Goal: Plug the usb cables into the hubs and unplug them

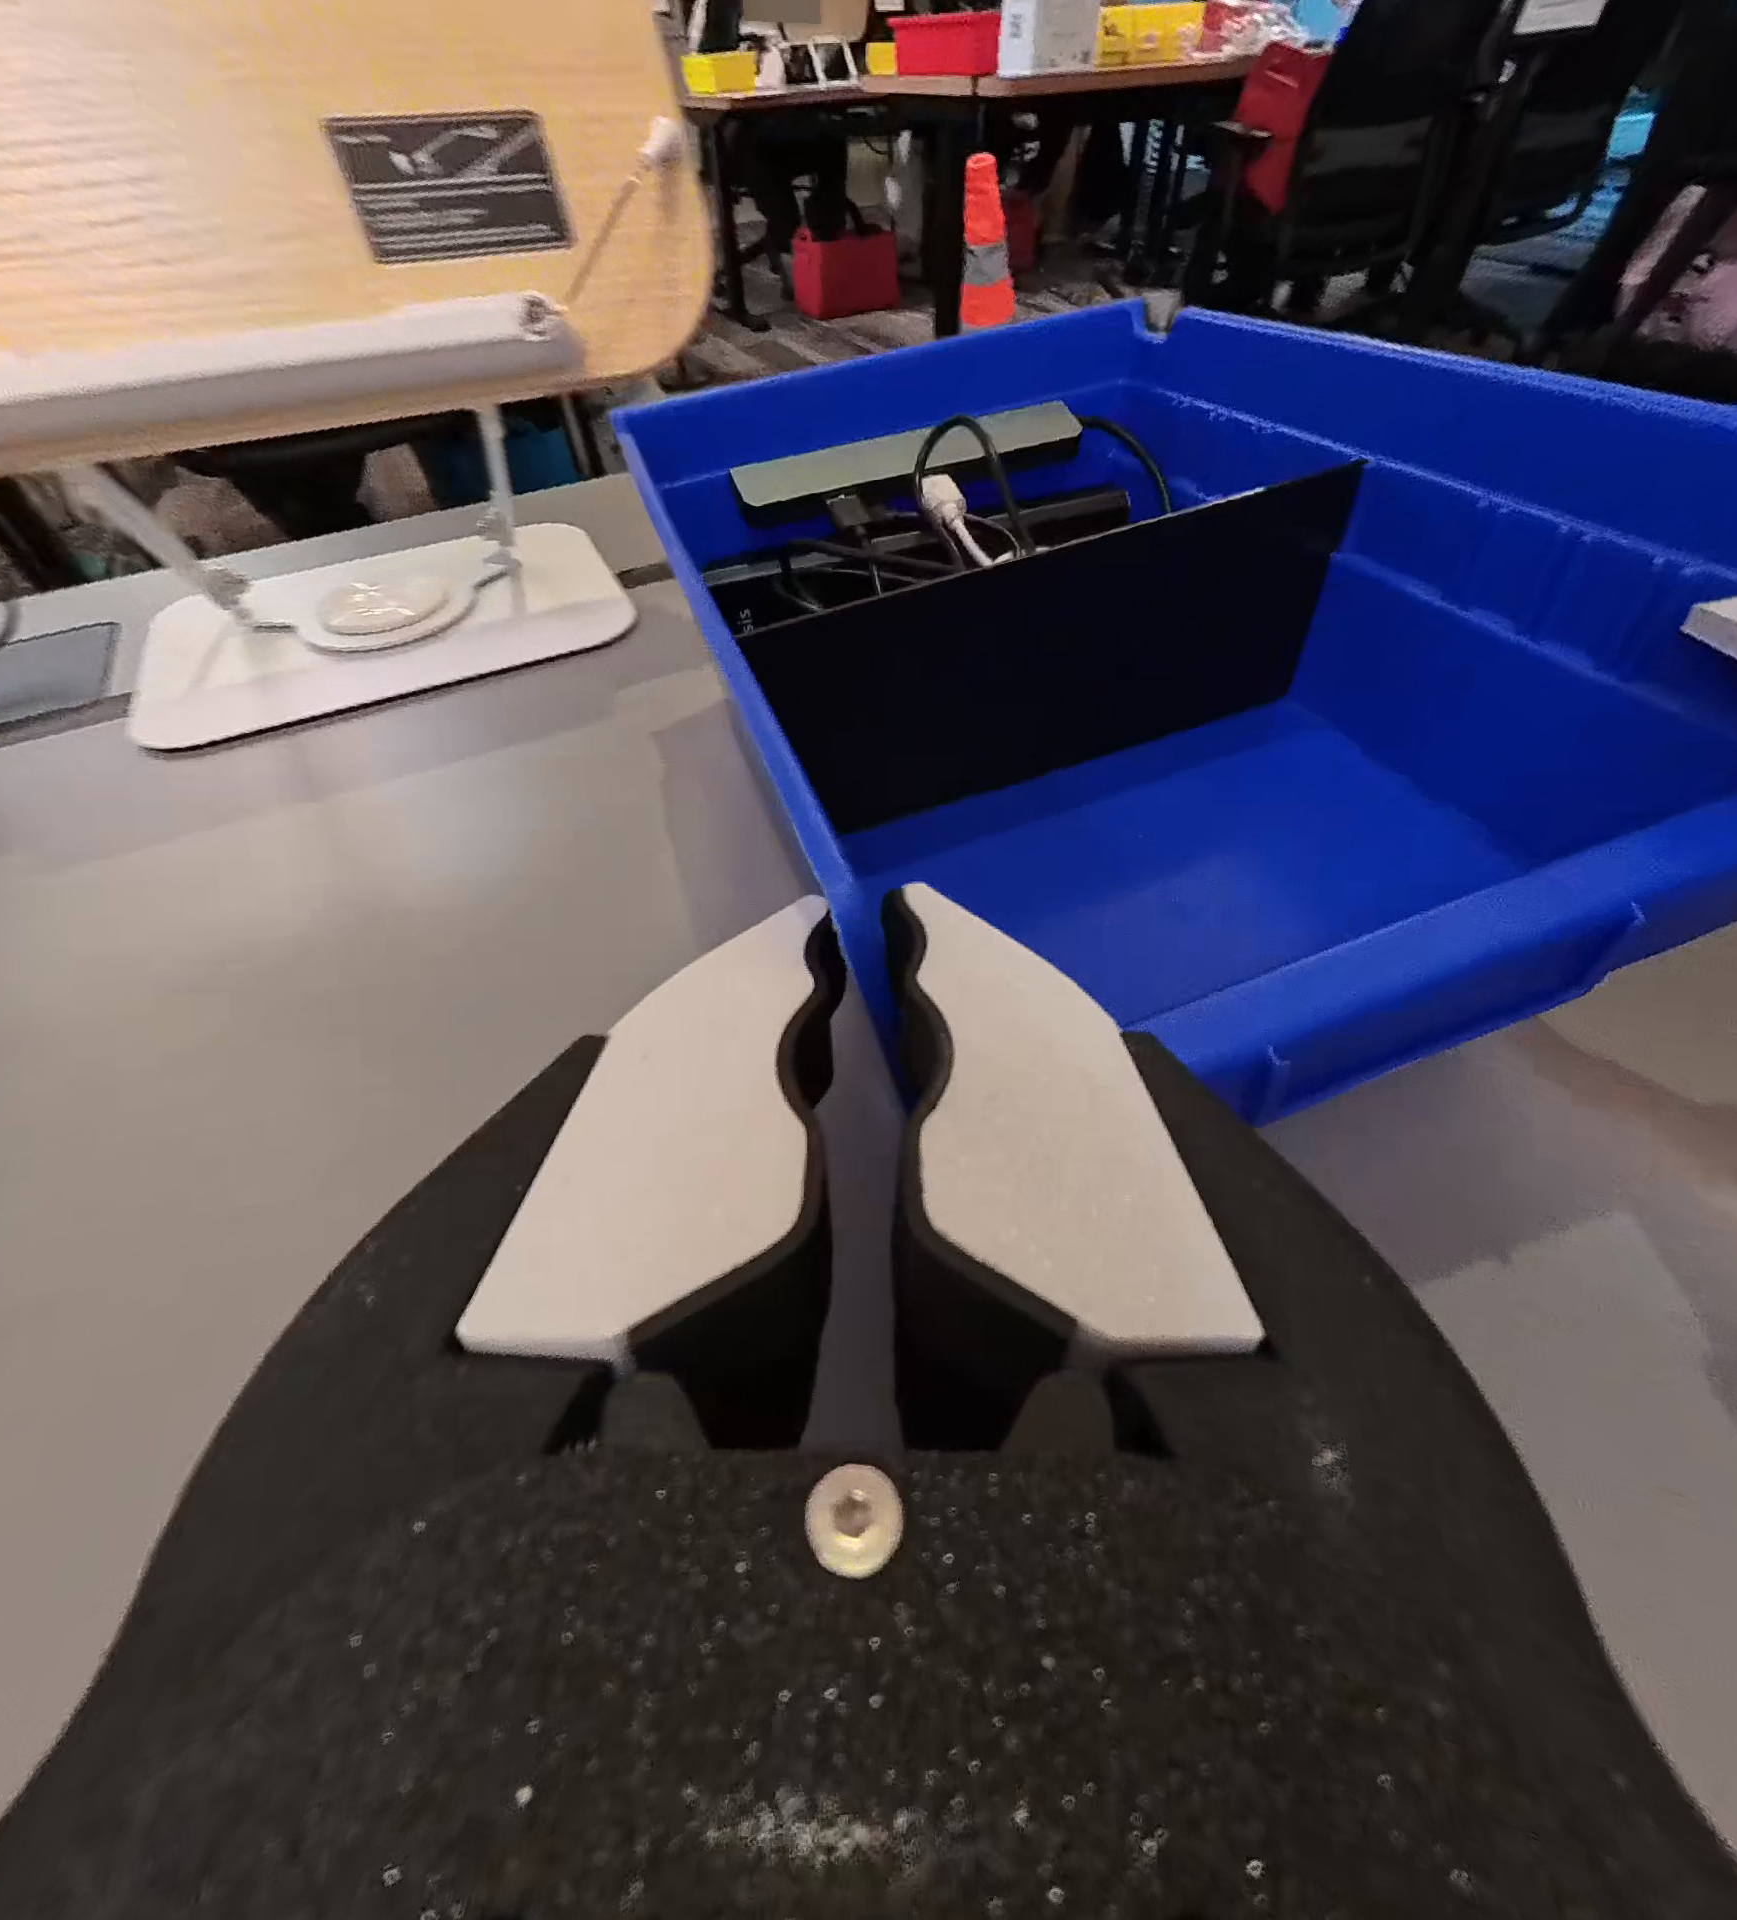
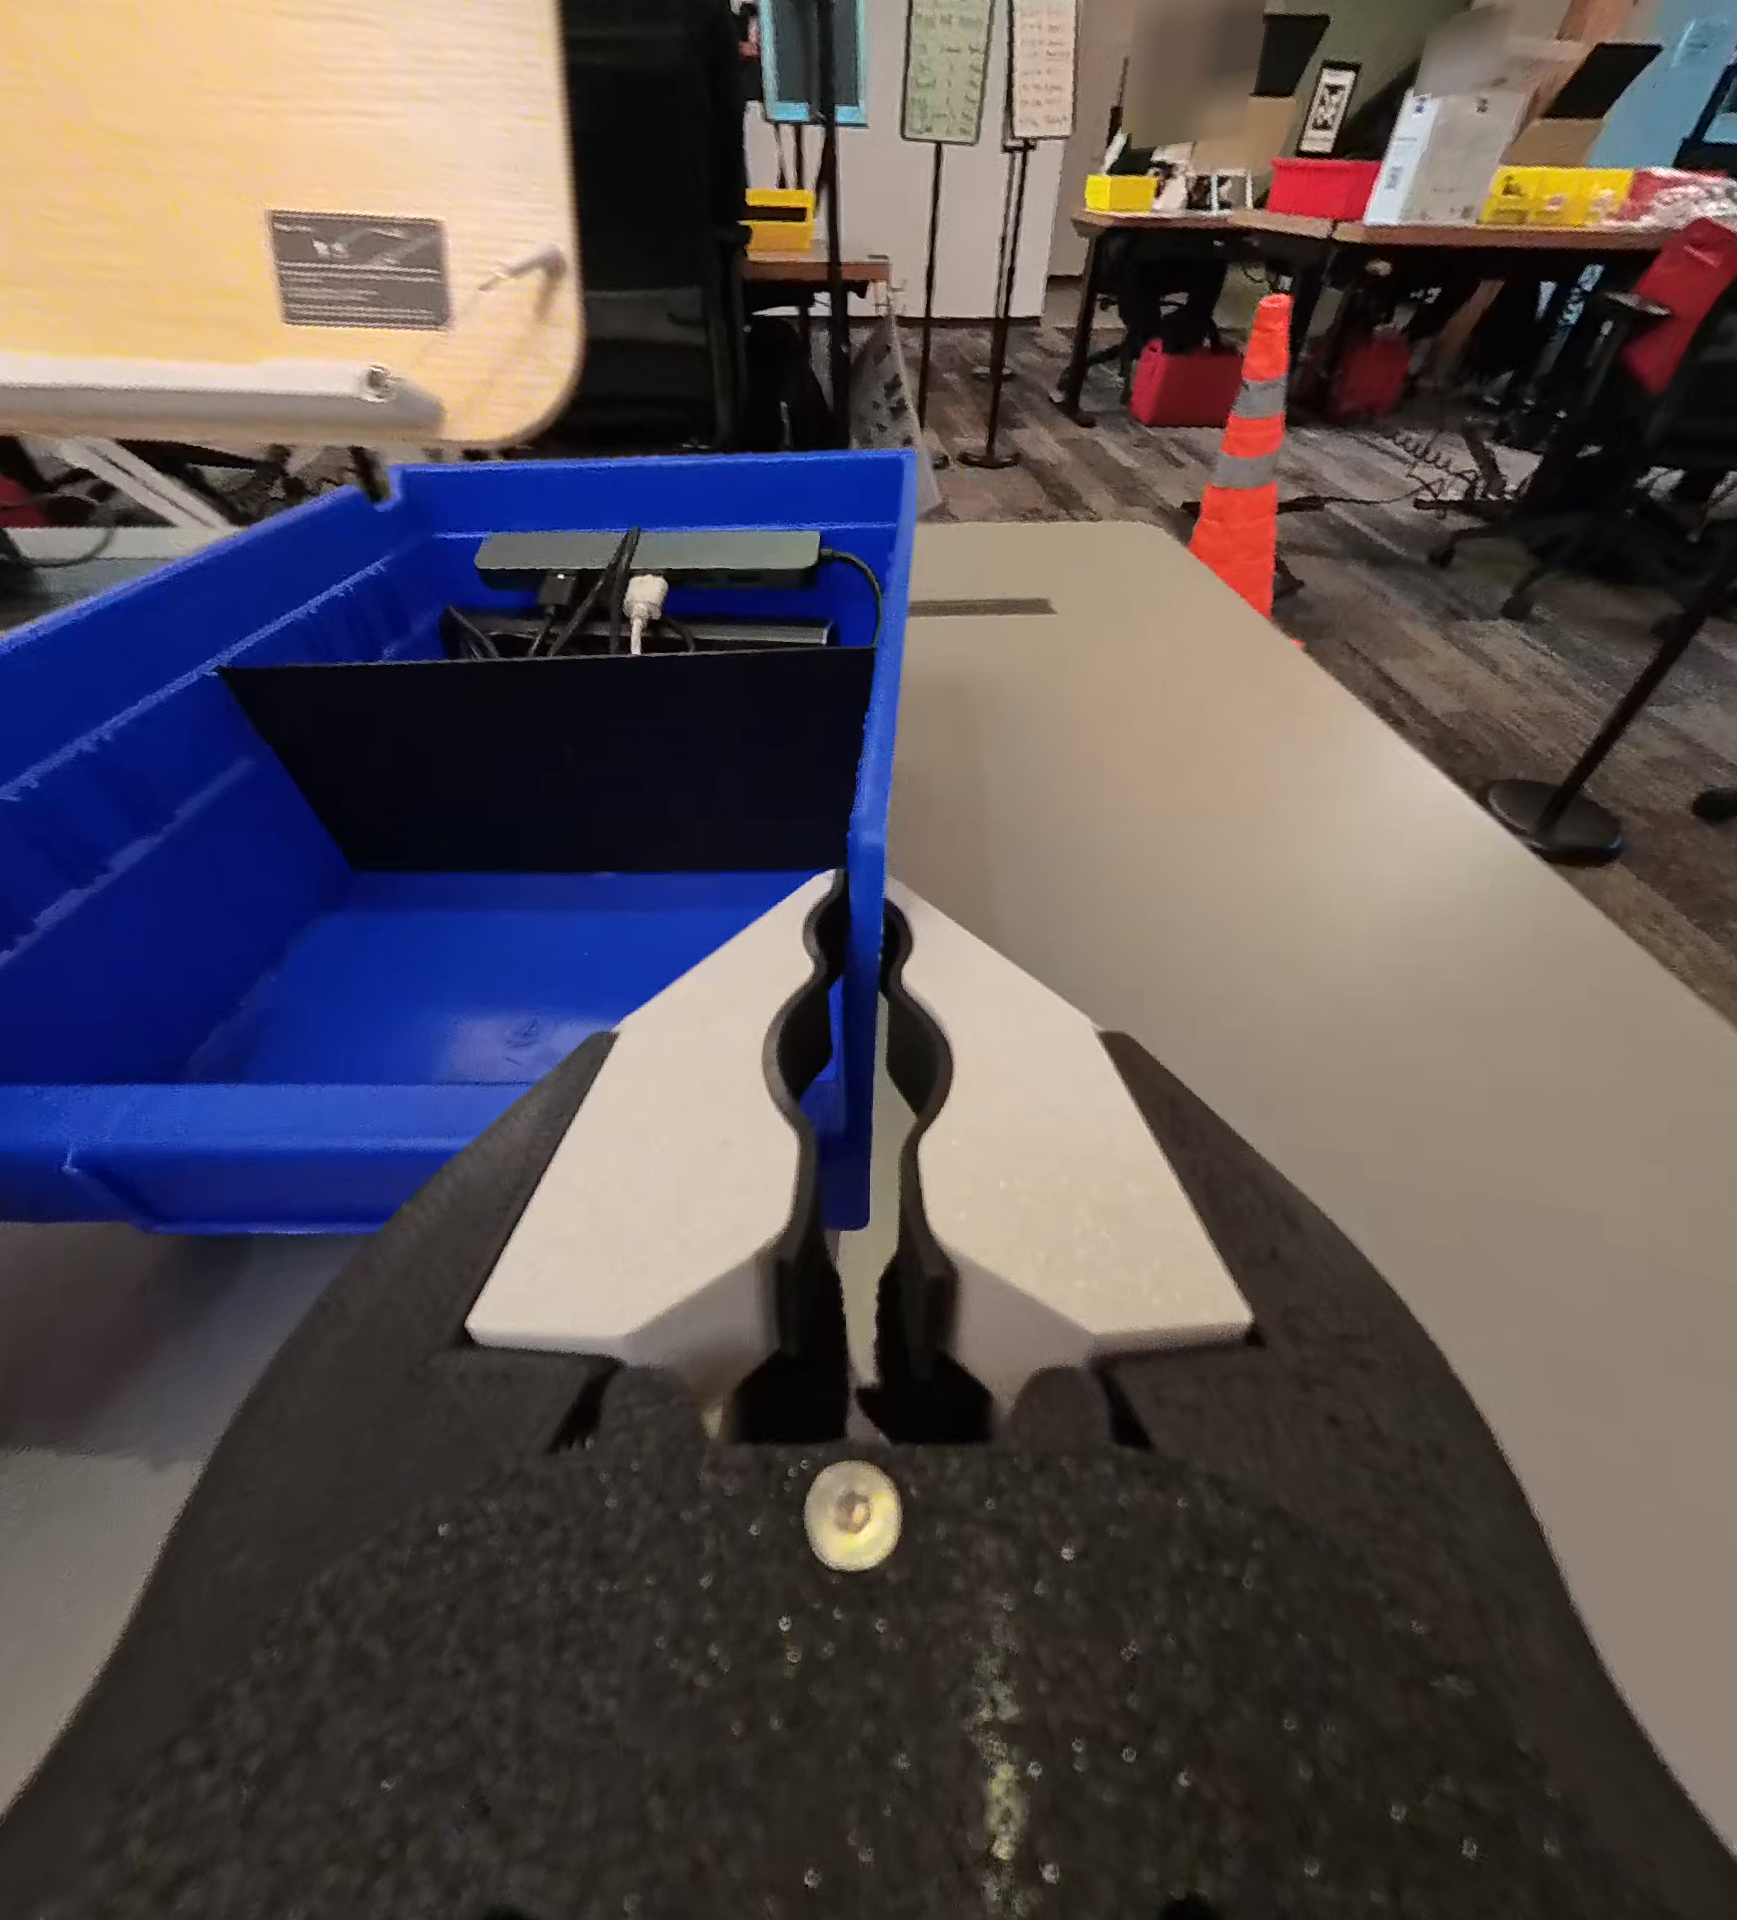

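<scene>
A blue bin [image 1: 1259, 894] stands on the grey table [image 1: 220, 1039]; it also shows in the right wrist view [image 2: 220, 987]. A black divider [image 1: 1051, 665] [image 2: 552, 758] splits it. Behind the divider lies a grey USB hub [image 1: 905, 457] [image 2: 646, 556] with a white cable [image 1: 947, 509] [image 2: 644, 597] and black cables at its ports. The front compartment holds nothing. My left gripper [image 1: 864, 914] is shut on the bin's left wall near the front corner. My right gripper [image 2: 859, 894] is shut on the bin's right wall near the front.
A tilted wooden board [image 1: 220, 208] [image 2: 220, 156] on a white stand [image 1: 376, 623] rises behind the bin on the left. An orange cone [image 2: 1248, 468] stands on the floor past the table's far right edge. Tables with coloured bins and chairs fill the background.
</scene>
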Tool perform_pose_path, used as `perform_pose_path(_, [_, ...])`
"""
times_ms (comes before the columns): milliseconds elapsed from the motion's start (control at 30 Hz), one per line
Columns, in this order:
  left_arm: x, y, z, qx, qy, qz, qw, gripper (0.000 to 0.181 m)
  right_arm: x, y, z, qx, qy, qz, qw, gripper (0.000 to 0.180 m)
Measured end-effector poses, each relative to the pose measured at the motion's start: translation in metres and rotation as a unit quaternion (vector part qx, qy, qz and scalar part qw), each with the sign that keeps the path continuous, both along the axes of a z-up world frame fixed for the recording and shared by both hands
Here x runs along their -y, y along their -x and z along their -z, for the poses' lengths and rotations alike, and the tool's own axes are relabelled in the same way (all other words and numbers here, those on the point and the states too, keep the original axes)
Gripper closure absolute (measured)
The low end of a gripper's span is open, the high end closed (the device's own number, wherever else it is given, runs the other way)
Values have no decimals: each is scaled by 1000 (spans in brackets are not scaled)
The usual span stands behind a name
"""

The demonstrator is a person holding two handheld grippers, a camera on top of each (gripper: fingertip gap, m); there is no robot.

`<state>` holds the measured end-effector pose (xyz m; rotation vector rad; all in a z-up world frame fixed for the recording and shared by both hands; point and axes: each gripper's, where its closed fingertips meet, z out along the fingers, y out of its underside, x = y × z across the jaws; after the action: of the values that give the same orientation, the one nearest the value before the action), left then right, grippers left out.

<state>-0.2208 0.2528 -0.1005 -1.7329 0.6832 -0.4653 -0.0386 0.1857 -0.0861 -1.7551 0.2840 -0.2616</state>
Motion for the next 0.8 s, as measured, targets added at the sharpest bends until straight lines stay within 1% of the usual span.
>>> perform_pose_path(33, [-2, 10, -2, -1, -5, -10, 1000, 174, -6, 8, -1, -2, -3, -9, 1000, 178])
perform_pose_path(200, [-14, 66, -10, -12, -27, -71, 997, 175, -36, 58, -4, -3, -14, -58, 998, 178])
perform_pose_path(333, [-25, 110, -9, -21, -30, -112, 993, 175, -55, 100, -1, 5, -15, -95, 995, 178])
perform_pose_path(433, [-32, 139, -1, -26, -15, -141, 990, 176, -65, 130, 8, 28, 1, -128, 991, 176])
perform_pose_path(500, [-36, 153, 6, -30, -9, -149, 988, 176, -67, 144, 20, 25, 21, -144, 989, 176])
perform_pose_path(600, [-40, 164, 13, -61, -19, -140, 988, 175, -68, 157, 33, -10, 45, -170, 984, 174])
perform_pose_path(667, [-36, 163, 20, -74, 6, -107, 991, 174, -69, 158, 37, -39, 62, -171, 983, 173])
perform_pose_path(700, [-32, 159, 20, -69, 18, -77, 994, 169, -69, 158, 37, -40, 66, -181, 980, 172])
perform_pose_path(733, [-26, 157, 18, -60, 27, -46, 997, 157, -68, 159, 37, -37, 70, -193, 978, 172])
perform_pose_path(767, [-24, 161, 9, -44, 21, -32, 998, 153, -67, 160, 37, -38, 71, -207, 975, 169])
perform_pose_path(800, [-24, 171, -6, -19, -1, -30, 999, 153, -65, 161, 34, -46, 65, -221, 972, 163])
